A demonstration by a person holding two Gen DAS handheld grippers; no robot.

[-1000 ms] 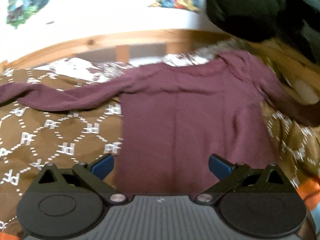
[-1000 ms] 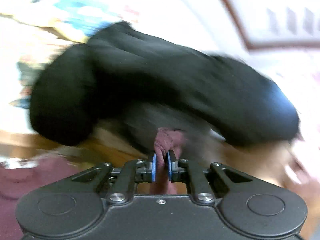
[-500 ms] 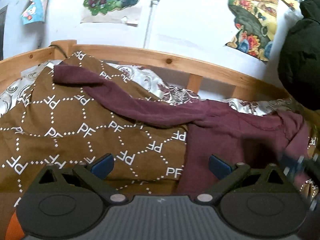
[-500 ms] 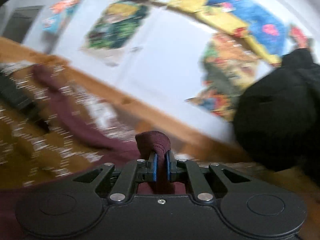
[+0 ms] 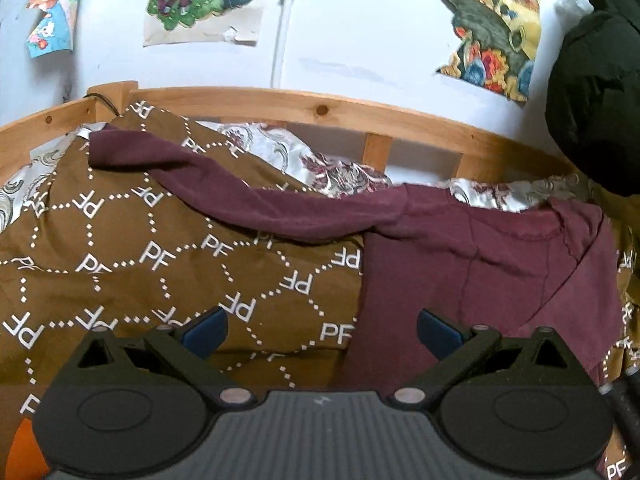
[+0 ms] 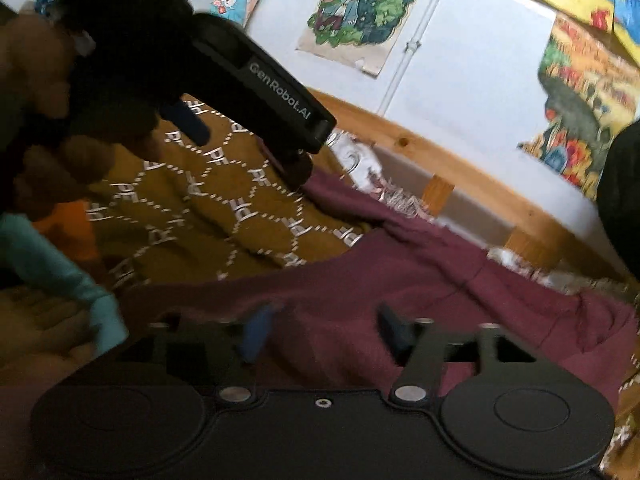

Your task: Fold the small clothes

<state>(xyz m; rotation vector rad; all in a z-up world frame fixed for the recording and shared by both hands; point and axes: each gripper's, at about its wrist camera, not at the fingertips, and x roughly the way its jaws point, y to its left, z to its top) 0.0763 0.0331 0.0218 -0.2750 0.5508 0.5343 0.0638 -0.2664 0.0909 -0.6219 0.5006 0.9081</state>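
A maroon long-sleeved shirt [image 5: 480,276] lies flat on a brown quilt [image 5: 120,264] printed with white "PF" letters. One sleeve [image 5: 224,184] stretches out toward the far left corner. The other sleeve [image 5: 584,264] lies folded across the body at the right. My left gripper [image 5: 320,332] is open just above the shirt's left edge, with nothing between its pads. My right gripper [image 6: 325,332] hovers over the shirt [image 6: 440,300]. Its jaws are opening and hold no cloth. The left tool's black housing [image 6: 272,88] shows in the right wrist view, held by a hand [image 6: 60,160].
A wooden bed rail [image 5: 360,116] runs behind the quilt, below a white wall with posters [image 5: 200,0]. A bulky black garment [image 5: 600,100] hangs at the right. Silvery patterned bedding [image 5: 340,172] shows along the rail. A turquoise sleeve [image 6: 52,264] crosses the left.
The right gripper carried the sleeve cuff across the shirt, let it go and opened. That sleeve now lies folded over the body. The left gripper stayed open and swung left.
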